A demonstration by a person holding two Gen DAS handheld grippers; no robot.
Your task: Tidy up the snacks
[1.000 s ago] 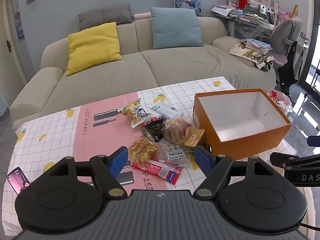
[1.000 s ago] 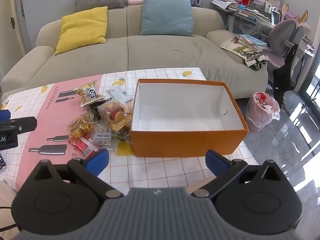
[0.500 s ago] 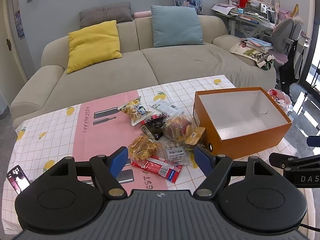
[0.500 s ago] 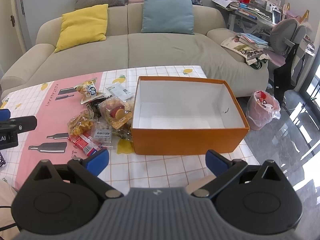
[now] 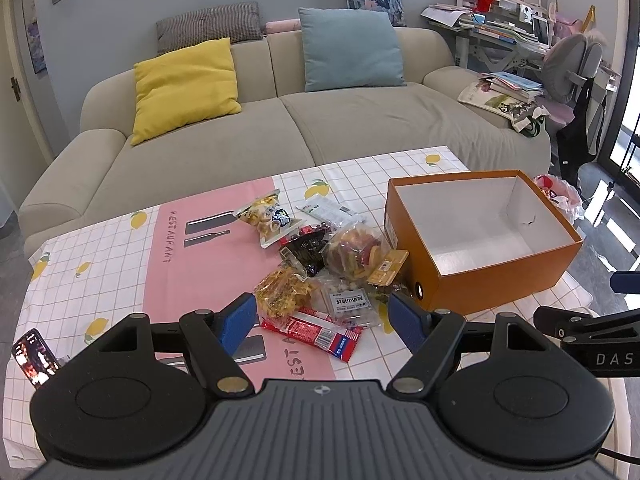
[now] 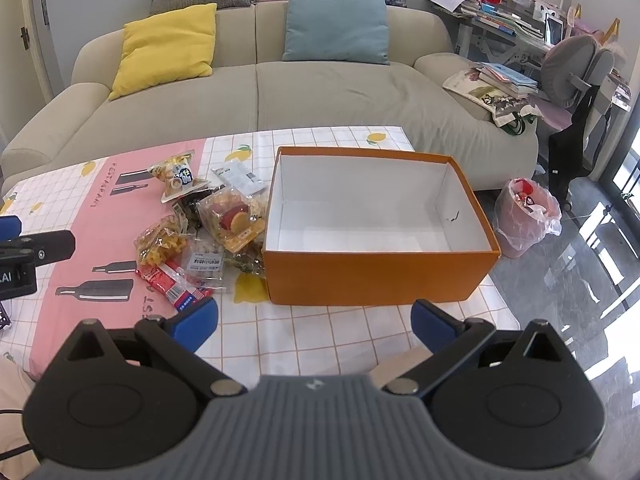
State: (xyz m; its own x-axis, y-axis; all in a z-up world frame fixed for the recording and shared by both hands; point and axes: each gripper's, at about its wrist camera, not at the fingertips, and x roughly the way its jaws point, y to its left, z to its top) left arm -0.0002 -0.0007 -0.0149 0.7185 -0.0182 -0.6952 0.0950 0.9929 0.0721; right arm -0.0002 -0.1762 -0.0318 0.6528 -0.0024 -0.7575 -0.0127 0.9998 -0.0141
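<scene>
A loose heap of plastic-wrapped snack packets [image 5: 320, 272] lies near the middle of the low table, on the seam between the pink stripe and the white lemon-print grid of the tablecloth [image 5: 120, 264]. In it, a flat red-and-white wrapper [image 5: 316, 332] sits nearest the table's front edge, a crinkled yellow bag [image 5: 282, 292] just behind it, a clear pouch with a white label [image 5: 348, 302] beside that, and a clear bag of round orange and red pieces [image 5: 356, 252] touching the open orange cardboard box with a white inside [image 6: 380, 276]. The box stands at the table's right end and holds nothing. The left gripper [image 5: 322, 322] hovers over the front edge, blue pads spread wide, framing the red wrapper. The right gripper [image 6: 314, 326] hangs before the box, equally agape and empty. A lit phone [image 5: 34, 356] lies at the front left corner; a beige sofa [image 5: 280, 136] stands behind the table.
</scene>
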